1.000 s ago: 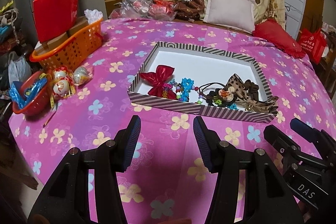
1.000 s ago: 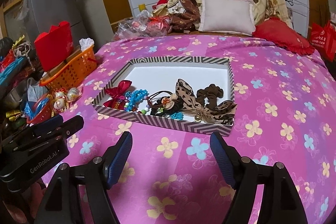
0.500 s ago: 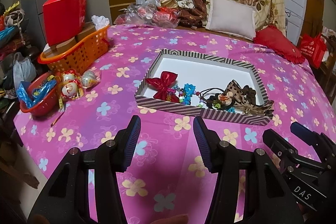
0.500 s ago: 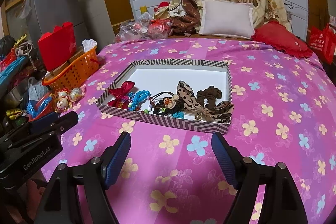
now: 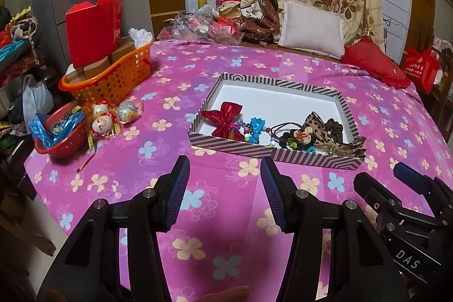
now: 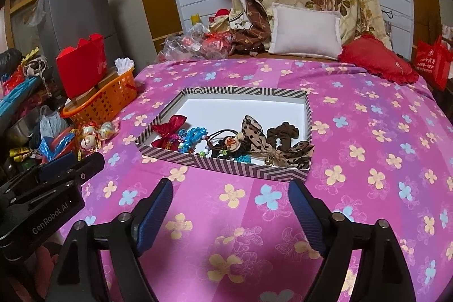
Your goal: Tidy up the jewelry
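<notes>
While both tongs gape empty, jewelry crowds striped tray (image 5: 271, 153) near edge.

In the left wrist view, the body of the right tool (image 5: 402, 174) carries the white lettering "DAS". In the right wrist view, the body of the left tool (image 6: 70, 163) carries the white lettering "GenRobot.AI". The red bag (image 5: 421, 70) at the far right bears white print too small to read.

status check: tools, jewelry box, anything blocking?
Left tool and right tool open, empty. Striped box ahead, accessories piled at its near edge. Path unobstructed.
</notes>
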### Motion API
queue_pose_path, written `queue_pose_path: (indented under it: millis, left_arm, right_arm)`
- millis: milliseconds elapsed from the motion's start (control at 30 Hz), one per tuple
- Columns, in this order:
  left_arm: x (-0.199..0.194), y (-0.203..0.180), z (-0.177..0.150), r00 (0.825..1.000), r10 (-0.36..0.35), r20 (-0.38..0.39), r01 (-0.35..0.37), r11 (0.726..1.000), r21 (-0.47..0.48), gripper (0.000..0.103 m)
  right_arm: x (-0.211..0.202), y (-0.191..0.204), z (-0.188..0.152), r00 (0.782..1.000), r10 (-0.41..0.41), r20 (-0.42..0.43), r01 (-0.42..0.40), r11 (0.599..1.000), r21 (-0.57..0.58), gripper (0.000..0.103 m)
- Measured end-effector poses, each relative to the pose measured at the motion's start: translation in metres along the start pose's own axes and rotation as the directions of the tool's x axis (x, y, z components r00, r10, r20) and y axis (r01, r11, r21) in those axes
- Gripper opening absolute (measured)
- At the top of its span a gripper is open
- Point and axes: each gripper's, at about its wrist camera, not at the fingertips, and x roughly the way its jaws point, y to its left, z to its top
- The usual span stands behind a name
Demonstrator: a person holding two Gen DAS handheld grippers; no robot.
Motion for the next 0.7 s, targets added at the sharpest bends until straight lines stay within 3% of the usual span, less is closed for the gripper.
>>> queue_pose_path:
  millis: [700]
  left_arm:
    - [-0.0085,0.0030,-0.0040,1.000,0.005,0.005,-0.005,1.000,-0.002,0.052]
  right_arm:
    - [-0.0011,0.0068,-0.0025,1.000,0.007,-0.011,-0.007,1.000,-0.001,0.083]
